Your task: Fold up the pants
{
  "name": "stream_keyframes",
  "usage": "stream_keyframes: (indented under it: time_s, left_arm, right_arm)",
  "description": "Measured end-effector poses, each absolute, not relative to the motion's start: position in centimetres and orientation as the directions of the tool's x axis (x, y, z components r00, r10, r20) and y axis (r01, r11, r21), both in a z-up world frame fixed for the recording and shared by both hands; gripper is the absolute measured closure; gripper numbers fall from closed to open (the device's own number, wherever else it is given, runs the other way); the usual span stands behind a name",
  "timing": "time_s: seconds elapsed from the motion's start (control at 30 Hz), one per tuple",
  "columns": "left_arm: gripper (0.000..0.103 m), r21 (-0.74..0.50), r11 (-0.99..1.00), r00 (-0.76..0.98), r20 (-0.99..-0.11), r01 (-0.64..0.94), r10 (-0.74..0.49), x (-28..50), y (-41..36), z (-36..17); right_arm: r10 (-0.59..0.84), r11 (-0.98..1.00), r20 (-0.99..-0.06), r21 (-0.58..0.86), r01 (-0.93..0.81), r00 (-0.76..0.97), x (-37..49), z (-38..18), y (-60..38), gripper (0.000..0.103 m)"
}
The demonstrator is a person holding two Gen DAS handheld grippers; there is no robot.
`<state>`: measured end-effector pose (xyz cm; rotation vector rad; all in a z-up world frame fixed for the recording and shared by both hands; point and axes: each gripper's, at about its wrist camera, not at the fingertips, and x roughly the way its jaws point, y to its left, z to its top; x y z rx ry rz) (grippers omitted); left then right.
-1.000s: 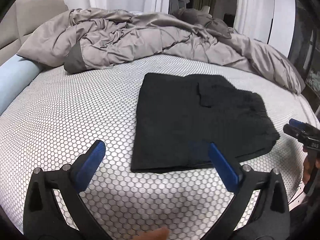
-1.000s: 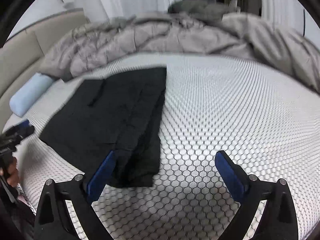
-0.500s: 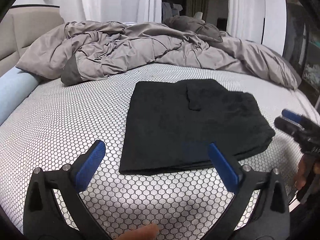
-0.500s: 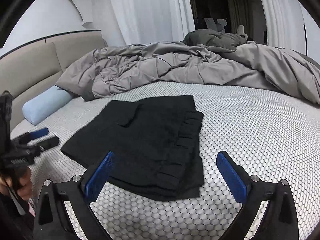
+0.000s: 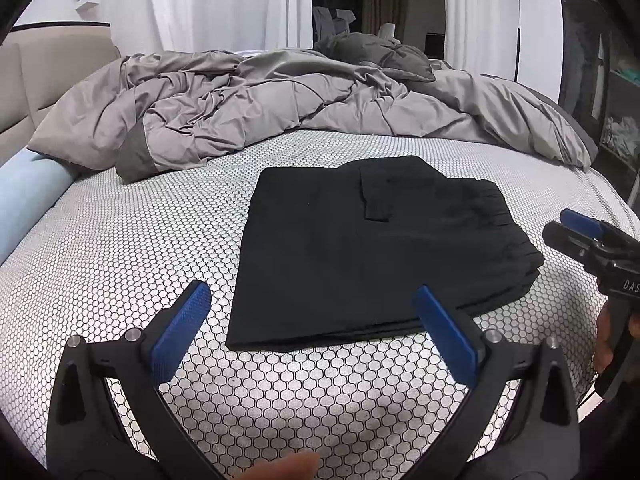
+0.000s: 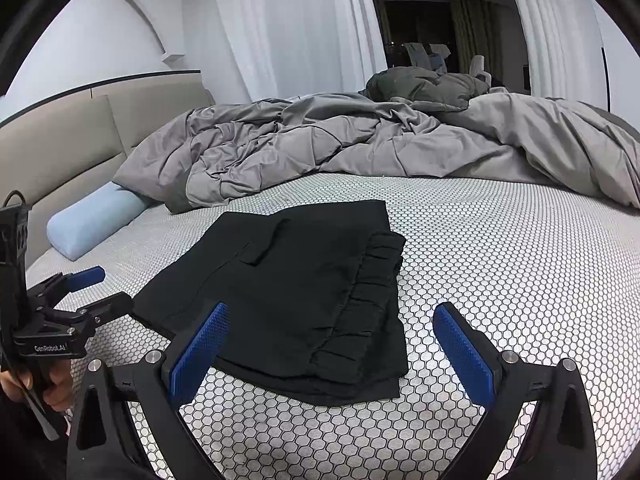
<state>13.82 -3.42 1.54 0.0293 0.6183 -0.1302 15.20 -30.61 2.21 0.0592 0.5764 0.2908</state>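
Observation:
The black pants (image 5: 372, 248) lie folded into a flat rectangle on the honeycomb-patterned bed sheet (image 5: 132, 248); the elastic waistband edge is at their right. They also show in the right wrist view (image 6: 296, 292). My left gripper (image 5: 316, 332) is open and empty, held above the sheet just short of the pants' near edge. My right gripper (image 6: 332, 344) is open and empty, near the pants' waistband corner. Each gripper appears in the other's view, the right one (image 5: 576, 232) and the left one (image 6: 96, 292), both off the cloth.
A crumpled grey duvet (image 5: 288, 108) covers the far half of the bed. A light blue bolster pillow (image 6: 92, 224) lies at the left by the beige padded headboard (image 6: 68, 148). White curtains (image 6: 288, 28) hang behind. The bed edge is close at the right (image 5: 616, 208).
Both grippers have drawn back and risen from the pants, tilting up so more of the room shows. The folded pants have stayed in place. Both grippers remain open.

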Motion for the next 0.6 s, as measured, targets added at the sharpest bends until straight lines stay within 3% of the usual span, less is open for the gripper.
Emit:
stream_keyframes:
  time_s: [0.6]
  left_arm:
    - [0.001, -0.025, 0.994, 0.811, -0.576, 0.106, -0.1, 14.0, -2.3, 1.7]
  right_arm:
    - [0.288, 0.956, -0.538, 0.113, -0.27, 0.792, 15.1, 1.9, -29.9, 0.0]
